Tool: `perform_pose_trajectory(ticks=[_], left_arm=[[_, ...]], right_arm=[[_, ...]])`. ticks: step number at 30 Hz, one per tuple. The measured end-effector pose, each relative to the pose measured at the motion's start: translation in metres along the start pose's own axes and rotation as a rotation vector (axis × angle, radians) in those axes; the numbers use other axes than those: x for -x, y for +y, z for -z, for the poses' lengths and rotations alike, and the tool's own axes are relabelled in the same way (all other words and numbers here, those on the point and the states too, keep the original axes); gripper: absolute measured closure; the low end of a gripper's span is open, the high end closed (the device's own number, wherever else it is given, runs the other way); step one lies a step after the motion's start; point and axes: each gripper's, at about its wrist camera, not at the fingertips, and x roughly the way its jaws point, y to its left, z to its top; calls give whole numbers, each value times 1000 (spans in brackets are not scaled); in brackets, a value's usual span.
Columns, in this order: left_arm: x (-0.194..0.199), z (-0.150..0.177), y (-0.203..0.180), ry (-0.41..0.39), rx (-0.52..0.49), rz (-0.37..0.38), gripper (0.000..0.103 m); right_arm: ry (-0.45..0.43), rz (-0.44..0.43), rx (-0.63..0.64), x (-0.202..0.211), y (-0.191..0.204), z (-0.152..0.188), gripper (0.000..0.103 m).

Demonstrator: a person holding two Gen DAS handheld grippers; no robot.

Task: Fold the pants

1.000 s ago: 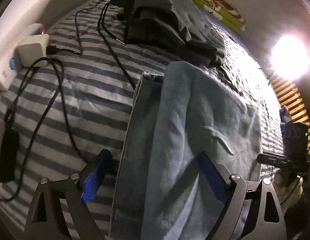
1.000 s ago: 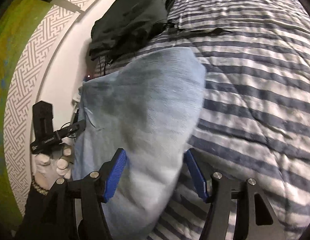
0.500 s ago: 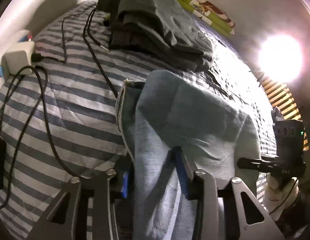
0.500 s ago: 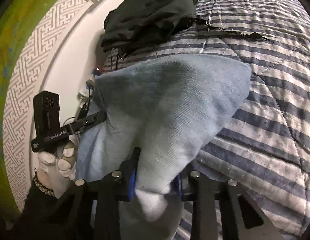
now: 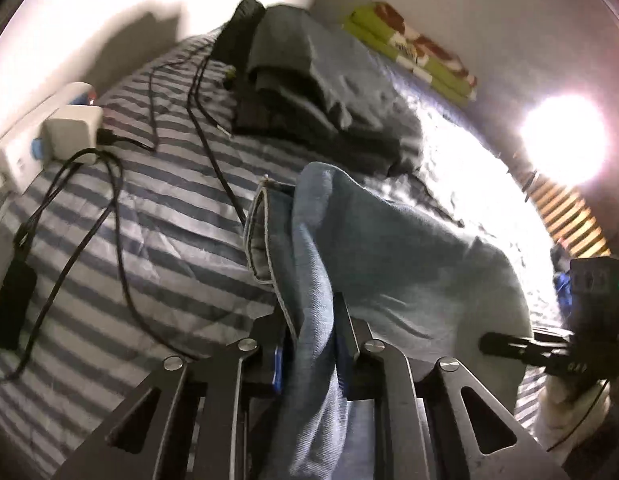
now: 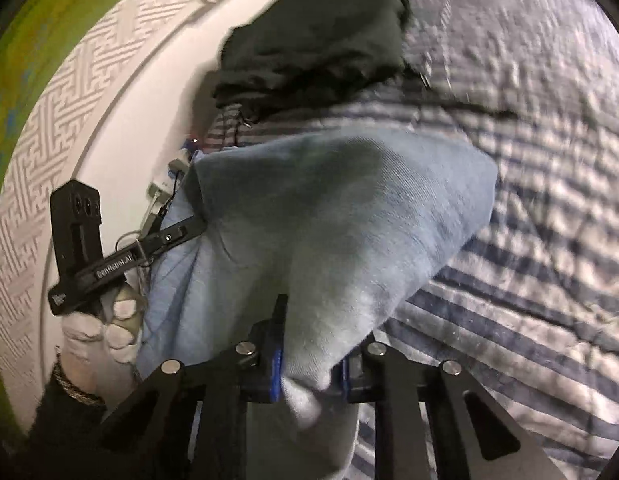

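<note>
Light blue pants [image 5: 389, 256] lie on a striped bedspread [image 5: 157, 216], bunched and lifted at the near end. My left gripper [image 5: 311, 344] is closing, and its blue pads press on a gathered edge of the pants near the hem. In the right wrist view the same pants [image 6: 341, 216] rise in a peak toward my right gripper [image 6: 309, 364], whose jaws are also closing and pinch a fold of the cloth. Each view shows the other gripper held in a white-gloved hand [image 6: 105, 328] at the edge of the pants.
A pile of dark clothes [image 5: 309, 92] lies beyond the pants. Black cables [image 5: 109, 208] and a white power strip [image 5: 49, 140] lie on the bedspread at the left. A green patterned blanket [image 5: 413, 52] lies by the wall. A bright lamp [image 5: 561, 140] glares at the right.
Both grippers went from wide open around the pants to pinched on the cloth. The near end of the pants has been lifted and bunched up off the bed.
</note>
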Motion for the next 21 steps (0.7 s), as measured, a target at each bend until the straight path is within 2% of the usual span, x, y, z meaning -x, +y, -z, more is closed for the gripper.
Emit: perform_pose_trajectory(ticks=[3, 6, 11, 14, 17, 21], left_arm=[[24, 7, -7, -56, -3, 3, 84], [48, 10, -15, -108, -1, 20, 84], [80, -5, -35, -182, -18, 51, 85], [97, -27, -52, -238, -45, 70, 85], [111, -64, -71, -299, -91, 64, 85], [125, -117, -88, -376, -134, 46, 85]], right_arm=[[-47, 55, 110, 18, 24, 4, 87], [-94, 74, 184, 39, 42, 5, 88], [-178, 72, 220, 75, 54, -12, 89], [-233, 65, 221, 94, 55, -35, 90], [-283, 71, 240, 107, 58, -61, 90], [-351, 77, 263, 117, 63, -115, 90]])
